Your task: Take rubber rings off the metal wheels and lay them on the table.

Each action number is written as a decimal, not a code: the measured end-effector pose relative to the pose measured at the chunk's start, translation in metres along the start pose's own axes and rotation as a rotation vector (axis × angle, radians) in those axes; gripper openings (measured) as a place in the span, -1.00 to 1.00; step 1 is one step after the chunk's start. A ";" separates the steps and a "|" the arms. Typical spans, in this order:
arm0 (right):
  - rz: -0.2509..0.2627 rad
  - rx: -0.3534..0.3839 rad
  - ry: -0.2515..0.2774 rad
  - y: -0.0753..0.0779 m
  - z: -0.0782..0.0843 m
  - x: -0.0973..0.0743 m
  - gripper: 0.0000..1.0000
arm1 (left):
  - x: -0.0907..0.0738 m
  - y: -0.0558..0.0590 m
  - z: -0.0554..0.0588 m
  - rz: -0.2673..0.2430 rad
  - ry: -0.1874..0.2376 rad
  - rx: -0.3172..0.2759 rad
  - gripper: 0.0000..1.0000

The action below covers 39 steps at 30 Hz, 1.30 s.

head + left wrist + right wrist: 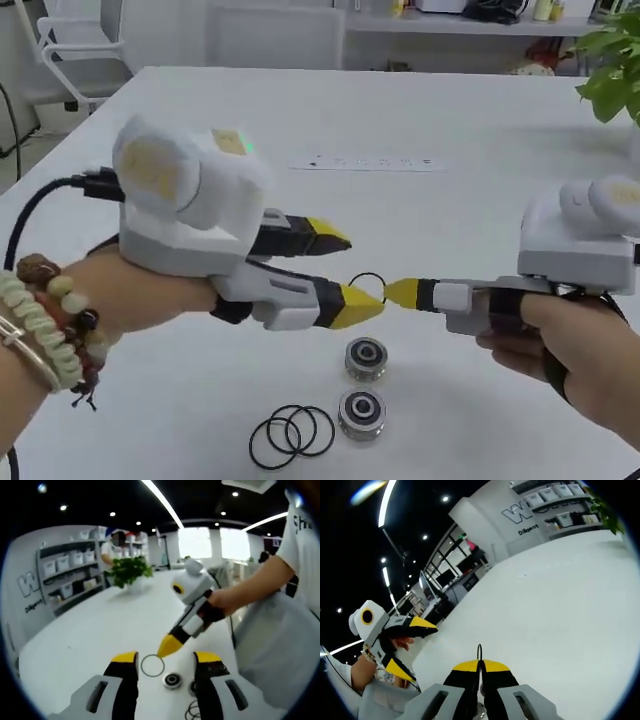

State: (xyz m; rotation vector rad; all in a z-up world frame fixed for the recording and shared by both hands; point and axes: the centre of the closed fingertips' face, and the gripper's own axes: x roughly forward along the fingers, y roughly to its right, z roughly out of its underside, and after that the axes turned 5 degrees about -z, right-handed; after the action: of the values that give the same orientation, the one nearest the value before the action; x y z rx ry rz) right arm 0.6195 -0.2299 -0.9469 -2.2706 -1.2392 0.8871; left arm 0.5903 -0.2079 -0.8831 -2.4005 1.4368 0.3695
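My right gripper [392, 293] comes in from the right, shut on a thin black rubber ring [367, 285] held in the air above the white table [450, 210]. In the right gripper view the ring [479, 653] stands edge-on out of the closed tips of my right gripper [480, 666]. My left gripper [350, 270] is open, its yellow tips just left of the ring, nothing between them. The left gripper view shows my left gripper [166, 658] with the ring [152, 665] ahead of its jaws. Two metal wheels [366, 358] [361, 413] lie below. Three loose rings [292, 432] overlap beside them.
A white power strip [370, 162] lies mid-table. A green plant [612, 70] stands at the far right edge. A chair [70, 50] is beyond the far left corner. A person stands by shelves [67, 575] in the background.
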 end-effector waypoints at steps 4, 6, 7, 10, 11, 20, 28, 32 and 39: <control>-0.028 -0.002 0.008 -0.009 -0.003 0.001 -1.00 | -0.024 -0.006 -0.007 -0.030 0.016 0.016 -0.05; -0.041 -0.009 0.007 -0.014 -0.004 0.002 -1.00 | -0.037 -0.009 -0.007 -0.052 0.026 0.004 -0.03; -0.050 -0.011 0.006 -0.016 -0.004 0.002 -1.00 | -0.039 -0.010 -0.006 -0.056 0.027 0.002 -0.03; -0.070 -0.014 0.000 -0.022 -0.004 0.004 -1.00 | -0.060 -0.015 0.004 -0.106 0.005 -0.007 -0.01; -0.081 -0.014 -0.004 -0.025 -0.003 0.004 -1.00 | -0.065 -0.016 0.007 -0.116 -0.002 -0.008 0.00; -0.142 -0.004 -0.090 -0.041 0.015 0.011 -1.00 | -0.109 -0.009 0.042 -0.205 -0.053 -0.080 0.03; -0.193 -0.042 -0.222 -0.056 0.043 0.018 -1.00 | -0.116 0.000 0.066 -0.249 -0.059 -0.166 0.05; -0.238 -0.035 -0.289 -0.065 0.057 0.018 -1.00 | -0.119 0.005 0.077 -0.260 -0.071 -0.200 0.05; -0.313 -0.035 -0.421 -0.078 0.085 0.017 -1.00 | -0.127 0.010 0.093 -0.277 -0.090 -0.246 0.05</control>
State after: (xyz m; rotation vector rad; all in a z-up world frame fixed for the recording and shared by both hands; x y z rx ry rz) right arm 0.5203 -0.1708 -0.9659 -1.8915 -1.7412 1.2636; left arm 0.5182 -0.0737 -0.9217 -2.6924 1.0530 0.6056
